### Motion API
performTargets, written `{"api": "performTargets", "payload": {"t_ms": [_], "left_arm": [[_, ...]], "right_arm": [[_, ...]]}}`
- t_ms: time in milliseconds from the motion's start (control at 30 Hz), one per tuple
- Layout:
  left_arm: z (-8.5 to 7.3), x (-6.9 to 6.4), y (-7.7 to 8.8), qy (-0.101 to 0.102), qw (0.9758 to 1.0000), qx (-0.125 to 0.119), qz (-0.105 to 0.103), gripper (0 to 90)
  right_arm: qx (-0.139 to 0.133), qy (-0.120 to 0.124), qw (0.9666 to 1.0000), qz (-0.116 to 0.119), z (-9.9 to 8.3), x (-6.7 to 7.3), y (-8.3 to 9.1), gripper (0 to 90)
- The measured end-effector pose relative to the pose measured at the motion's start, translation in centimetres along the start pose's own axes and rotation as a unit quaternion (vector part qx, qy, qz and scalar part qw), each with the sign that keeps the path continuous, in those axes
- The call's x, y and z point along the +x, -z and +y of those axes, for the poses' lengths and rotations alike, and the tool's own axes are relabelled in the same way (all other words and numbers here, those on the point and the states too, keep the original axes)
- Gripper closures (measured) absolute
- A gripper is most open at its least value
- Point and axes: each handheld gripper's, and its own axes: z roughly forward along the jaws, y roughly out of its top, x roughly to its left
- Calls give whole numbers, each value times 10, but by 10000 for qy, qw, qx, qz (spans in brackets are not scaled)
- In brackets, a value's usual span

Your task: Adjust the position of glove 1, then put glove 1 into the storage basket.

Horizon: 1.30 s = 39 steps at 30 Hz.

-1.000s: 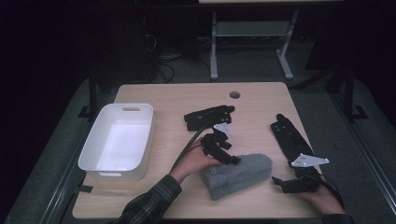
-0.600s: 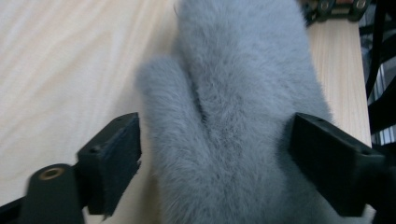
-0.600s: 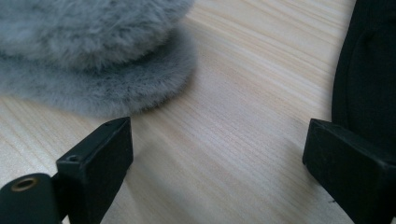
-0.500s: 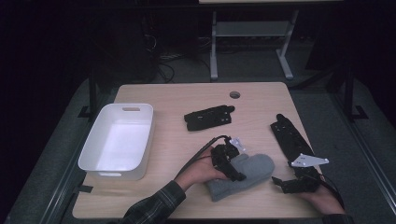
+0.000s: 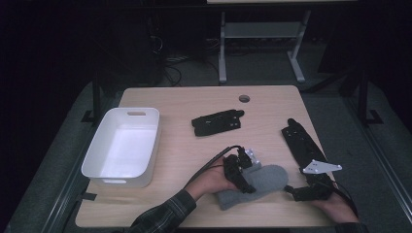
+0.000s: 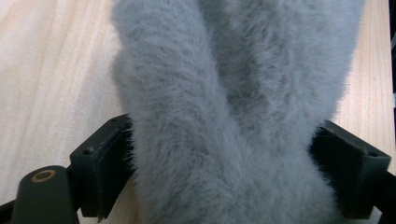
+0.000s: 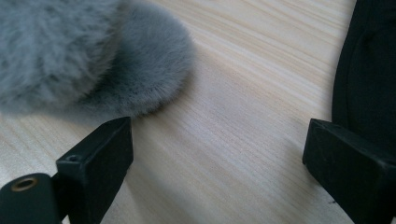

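Note:
A grey fluffy slipper lies near the table's front edge. My left gripper is set down over its left part. In the left gripper view the slipper fills the gap between the wide-apart jaws of the left gripper. They have just been closing a little, and the fur brushes both pads. My right gripper rests on the table just right of the slipper and points at it. The right gripper is open over bare wood, with the slipper's rounded end ahead on the left.
A white bin stands at the left of the table. A flat black device lies in the middle. A long black sole-shaped piece lies at the right, close beside my right gripper. A cable hole is at the back.
My left gripper has come toward the front edge and down onto the grey slipper, its jaws now straddling it. The right gripper has stayed put.

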Motion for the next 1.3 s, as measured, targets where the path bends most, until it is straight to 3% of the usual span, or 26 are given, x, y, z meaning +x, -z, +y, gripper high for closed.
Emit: {"api": "performTargets", "payload": {"t_ms": [167,433,600,833,1067,1300], "left_arm": [[1,-3,1,-212,9997,46,-137,280],[1,-1,2,-73,9990,79,-434,506],[2,0,4,-11,9987,165,-491,615],[1,1,11,166,9984,40,-531,659],[1,0,22,147,9985,-48,-527,661],[1,2,39,289,9980,-341,-451,661]], "right_arm": [[1,0,10000,-2,0,0,0,83],[2,-3,10000,-5,0,0,0,83],[1,-2,10000,-5,0,0,0,83],[-1,-12,10000,-1,0,0,0,83],[-1,-13,10000,1,0,0,0,83],[-2,-7,10000,0,0,0,0,83]]}}
